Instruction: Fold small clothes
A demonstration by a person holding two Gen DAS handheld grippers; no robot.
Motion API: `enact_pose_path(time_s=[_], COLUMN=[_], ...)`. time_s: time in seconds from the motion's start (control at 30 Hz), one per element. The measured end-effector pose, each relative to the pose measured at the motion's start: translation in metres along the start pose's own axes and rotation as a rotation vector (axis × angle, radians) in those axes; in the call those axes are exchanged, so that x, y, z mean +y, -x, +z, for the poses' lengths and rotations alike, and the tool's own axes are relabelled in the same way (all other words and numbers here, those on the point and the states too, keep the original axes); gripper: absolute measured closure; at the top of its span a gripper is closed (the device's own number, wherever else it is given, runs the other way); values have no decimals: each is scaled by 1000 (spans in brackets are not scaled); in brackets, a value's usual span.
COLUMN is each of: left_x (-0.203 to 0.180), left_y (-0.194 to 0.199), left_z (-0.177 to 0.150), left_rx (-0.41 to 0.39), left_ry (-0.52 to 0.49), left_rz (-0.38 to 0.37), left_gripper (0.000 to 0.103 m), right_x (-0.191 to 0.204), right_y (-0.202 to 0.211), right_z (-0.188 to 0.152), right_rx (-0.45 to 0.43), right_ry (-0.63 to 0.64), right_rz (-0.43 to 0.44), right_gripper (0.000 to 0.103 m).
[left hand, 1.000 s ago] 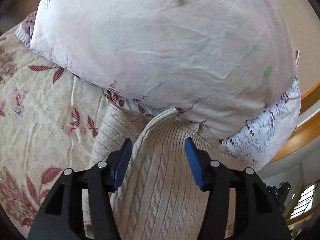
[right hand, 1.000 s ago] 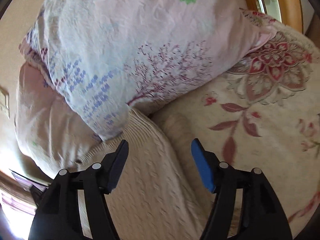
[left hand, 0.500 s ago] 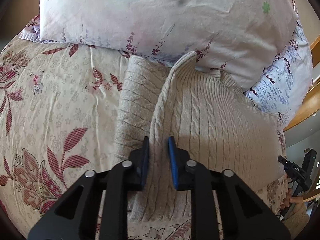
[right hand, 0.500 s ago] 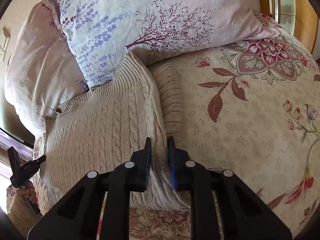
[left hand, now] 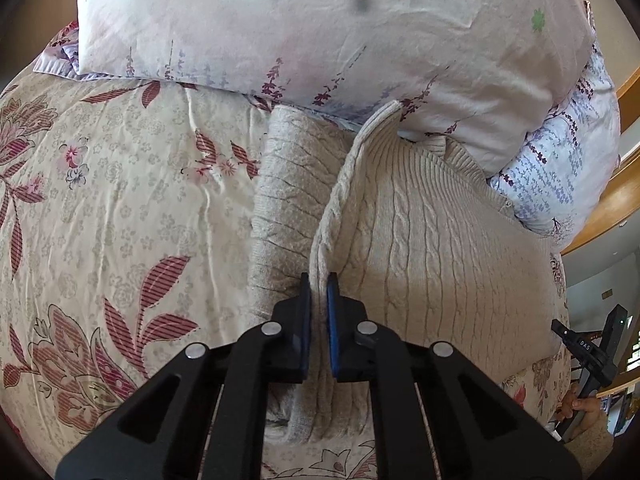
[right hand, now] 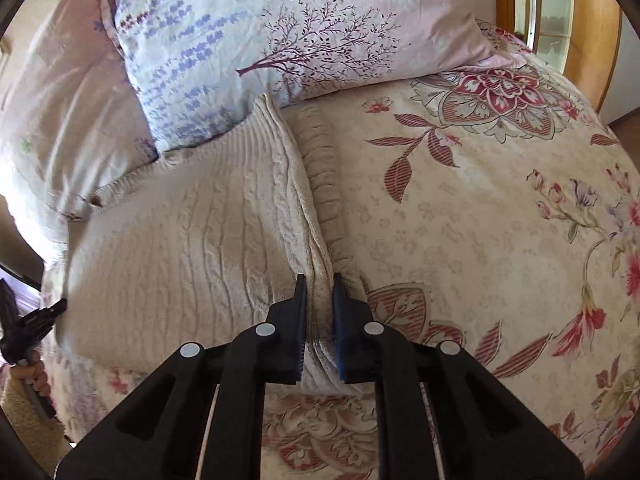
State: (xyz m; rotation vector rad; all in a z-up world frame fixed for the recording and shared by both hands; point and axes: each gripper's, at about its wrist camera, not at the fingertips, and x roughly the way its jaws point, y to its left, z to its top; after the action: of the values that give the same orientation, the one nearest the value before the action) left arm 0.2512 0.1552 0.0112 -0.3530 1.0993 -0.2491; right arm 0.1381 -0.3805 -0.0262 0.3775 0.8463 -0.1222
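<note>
A cream cable-knit sweater point(left hand: 432, 256) lies on a floral bedspread point(left hand: 120, 208), its far end against the pillows. My left gripper point(left hand: 318, 284) is shut on the sweater's raised left edge, with a sleeve point(left hand: 288, 200) lying beside it. In the right wrist view the sweater point(right hand: 180, 240) spreads to the left. My right gripper point(right hand: 320, 284) is shut on its right edge fold, beside the other sleeve point(right hand: 324, 176).
Two pale floral pillows point(left hand: 320, 32) point(right hand: 256, 32) lean at the head of the bed. A wooden bed frame point(left hand: 612, 200) runs along the right. The opposite gripper shows at the frame edges point(left hand: 592, 352) point(right hand: 24, 320). The bedspread point(right hand: 500, 220) stretches right.
Both grippers went from open near the pillows to shut on the sweater's side edges. Both have pulled back from the pillows, lifting the pinched edges slightly.
</note>
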Motion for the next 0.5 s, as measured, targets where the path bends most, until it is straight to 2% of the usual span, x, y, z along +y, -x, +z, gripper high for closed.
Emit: enact_pose_path(time_s=[0.13, 0.2, 0.23, 0.3, 0.33, 0.37, 0.4, 0.5], left_x=[2, 4, 5, 7, 8, 9, 11, 17], left_y=[0, 4, 6, 14, 18, 23, 27, 30], left_z=[-3, -5, -5, -7, -8, -8, -8, -4], left_rx=[-18, -21, -26, -48, -62, -77, -90, -94], left_ry=[18, 39, 49, 66, 74, 83, 96, 126], left_rz=[-8, -25, -33, -37, -39, -44, -40, -42], left_gripper=[93, 90, 89, 73, 68, 60, 54, 52], right_x=[19, 26, 27, 31, 34, 38, 45, 63], right_y=[-6, -5, -3, 10, 16, 23, 24, 16], right_z=[6, 6, 6, 5, 4, 4, 5, 5], right_rx=[-29, -32, -41, -88, -113, -140, -147, -118], right_ry=[91, 122, 124, 124, 129, 140, 156, 206], right_rz=[-86, -113, -117, -103, -96, -77, -49, -9], right_gripper=[91, 87, 81, 64, 51, 45, 45, 45])
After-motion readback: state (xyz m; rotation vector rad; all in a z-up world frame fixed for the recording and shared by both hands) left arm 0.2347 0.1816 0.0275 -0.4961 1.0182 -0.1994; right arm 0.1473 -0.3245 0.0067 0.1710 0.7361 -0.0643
